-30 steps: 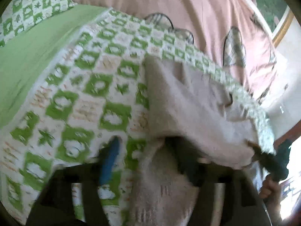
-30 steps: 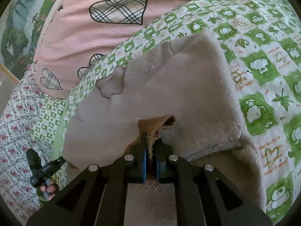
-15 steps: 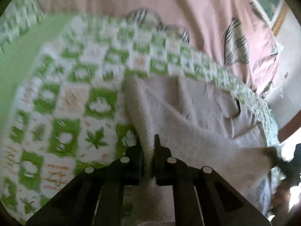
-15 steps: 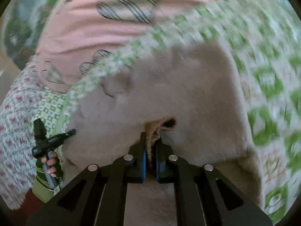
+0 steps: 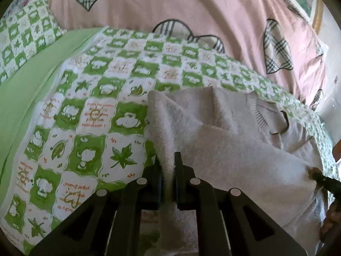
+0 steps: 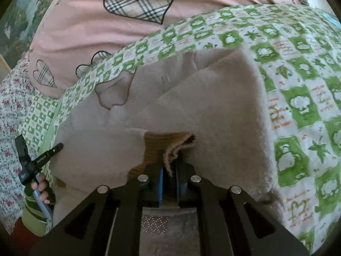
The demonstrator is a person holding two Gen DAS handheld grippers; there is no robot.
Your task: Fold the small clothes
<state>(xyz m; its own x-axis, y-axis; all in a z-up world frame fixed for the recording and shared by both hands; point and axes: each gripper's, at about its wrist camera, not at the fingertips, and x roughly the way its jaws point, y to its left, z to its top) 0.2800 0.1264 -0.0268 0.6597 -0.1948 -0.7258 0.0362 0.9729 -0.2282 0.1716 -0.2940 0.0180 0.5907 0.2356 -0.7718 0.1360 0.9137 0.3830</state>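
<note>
I hold a small beige fleece garment (image 5: 223, 140) spread on the green-and-white checked bed quilt (image 5: 89, 115), with a pink heart-print duvet (image 5: 191, 17) beyond it. My left tongs (image 5: 168, 170) are closed on its fuzzy left edge, and my right tongs (image 6: 170, 166) are closed on its brown ribbed hem (image 6: 168, 140). The near edge runs side to side between them, the body stretching away from me, so I judge the fold goes forward.

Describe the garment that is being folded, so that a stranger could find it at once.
On the green-and-white checked quilt, in front of the pink bedding with plaid hearts, lies a fuzzy beige sweater. The left gripper and right gripper both pinch it. It alone is plain, with a brown ribbed edge.
</note>
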